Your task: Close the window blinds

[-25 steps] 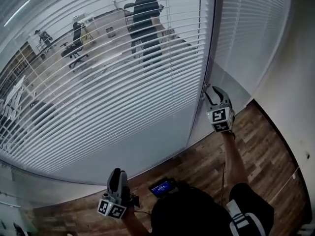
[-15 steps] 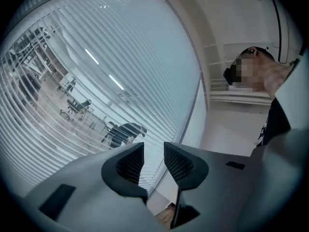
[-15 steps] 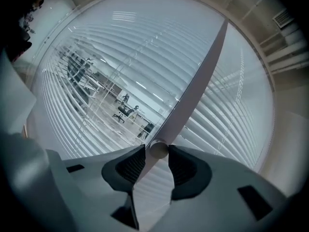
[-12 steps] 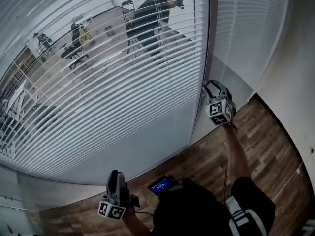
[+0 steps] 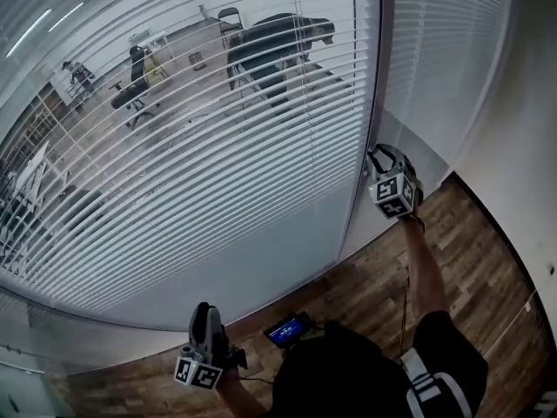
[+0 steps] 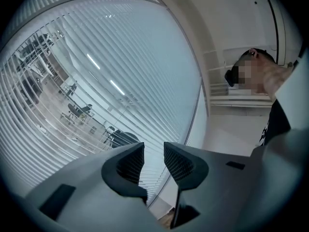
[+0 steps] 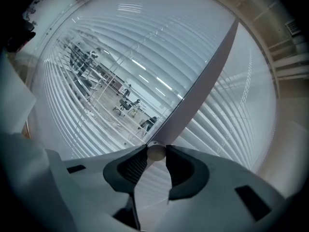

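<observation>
Right gripper view: my right gripper (image 7: pixel 156 156) fingers have just been closing, now clamped on the pale round tilt-wand tip (image 7: pixel 156 152) beside the white slatted window blinds (image 7: pixel 91 76), whose slats are open. Left gripper (image 6: pixel 152 151) is empty, fingers apart; twisting the wand likely comes next.

Not much to report here tbh: no words, brand names or numbers can be read anywhere. The only sign-like things to be found are the black-and-white square markers printed on the left marker cube (image 5: pixel 197 373) and the right marker cube (image 5: pixel 392 195). Those are just block patterns, and no letters or digits can be picked out of them. A small screen (image 5: pixel 288 330) is seen on the near side, between the two cubes and lit blue, but whatever is shown on it is too tiny to be made out.
</observation>
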### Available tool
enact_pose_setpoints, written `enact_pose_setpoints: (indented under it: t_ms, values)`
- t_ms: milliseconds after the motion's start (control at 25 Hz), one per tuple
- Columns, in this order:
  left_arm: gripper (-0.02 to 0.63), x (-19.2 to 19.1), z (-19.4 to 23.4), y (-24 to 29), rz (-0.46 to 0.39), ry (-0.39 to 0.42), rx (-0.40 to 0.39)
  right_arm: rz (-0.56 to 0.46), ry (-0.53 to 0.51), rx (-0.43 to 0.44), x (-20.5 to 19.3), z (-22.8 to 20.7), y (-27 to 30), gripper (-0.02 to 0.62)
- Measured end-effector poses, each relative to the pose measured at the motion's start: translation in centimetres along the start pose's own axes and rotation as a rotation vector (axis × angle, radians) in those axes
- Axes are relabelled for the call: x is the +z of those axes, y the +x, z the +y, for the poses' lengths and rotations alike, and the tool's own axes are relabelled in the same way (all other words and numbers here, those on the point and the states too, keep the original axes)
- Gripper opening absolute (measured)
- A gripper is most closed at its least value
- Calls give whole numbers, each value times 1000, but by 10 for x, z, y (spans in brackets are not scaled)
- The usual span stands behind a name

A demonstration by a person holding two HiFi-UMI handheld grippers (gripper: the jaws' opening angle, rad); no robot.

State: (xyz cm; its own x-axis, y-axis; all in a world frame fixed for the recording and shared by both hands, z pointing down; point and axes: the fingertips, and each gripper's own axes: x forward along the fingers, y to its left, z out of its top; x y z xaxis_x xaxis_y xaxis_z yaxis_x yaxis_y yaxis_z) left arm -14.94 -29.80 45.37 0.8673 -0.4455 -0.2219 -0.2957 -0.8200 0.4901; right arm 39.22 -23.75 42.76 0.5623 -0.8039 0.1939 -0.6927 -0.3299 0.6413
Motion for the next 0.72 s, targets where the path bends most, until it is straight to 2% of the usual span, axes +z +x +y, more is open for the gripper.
enact_pose_setpoints:
  t_ms: [120,480,560,640,720]
  values:
    - [123,0,0,0,1,-1,-1,14,139,34,-10,-1,8,127]
    - [123,3,-6,8,10,-5,-8,-1,835,249,-17,-12,15,127]
    - [123,2,-7,10,13,-6,-9,-21,963,293,-16,-15,17,127]
    - [123,2,-8,11,16,-7,-10,-42,1008,319,-15,-17,17,127]
    - [123,7,-10,13,19,-6,-12,-52,933,309,-13,-17,16,129]
